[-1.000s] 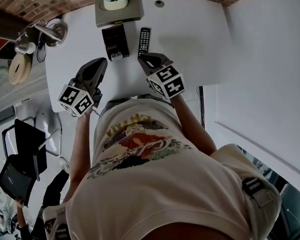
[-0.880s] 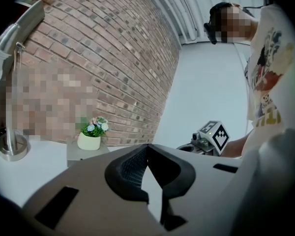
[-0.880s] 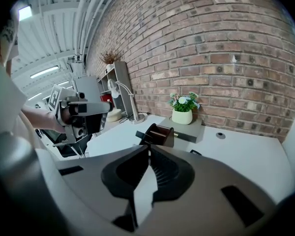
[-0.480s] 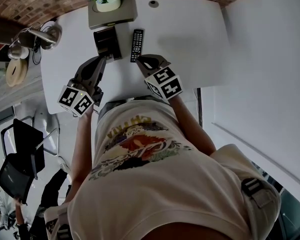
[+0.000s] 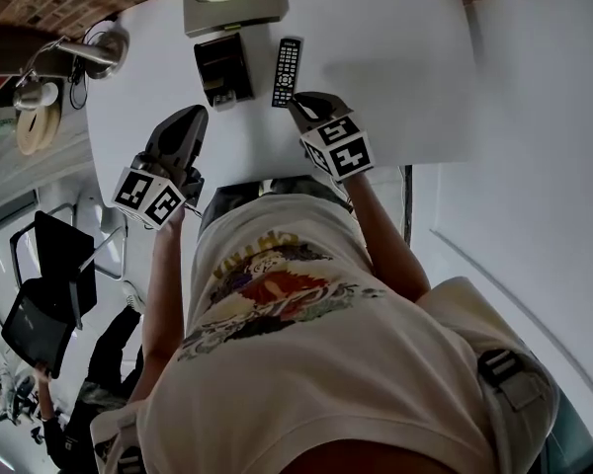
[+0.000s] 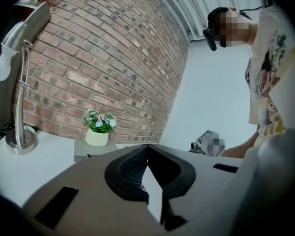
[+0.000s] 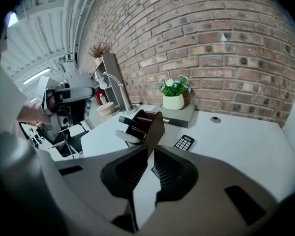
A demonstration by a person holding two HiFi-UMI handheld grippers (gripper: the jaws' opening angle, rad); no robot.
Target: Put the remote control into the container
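Just beyond the right gripper [image 5: 301, 103], its fingers pressing together empty, the remote control [image 5: 288, 70] is lying near-to-far.

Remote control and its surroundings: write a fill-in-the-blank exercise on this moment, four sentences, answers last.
The remote control lies flat on the white ___.
In the head view, the container stands to the ___ of the remote control.
The flower pot sits on a grey box in front of the ___ wall.
The right gripper is empty, its jaws ___.
Answers: table; left; brick; shut.
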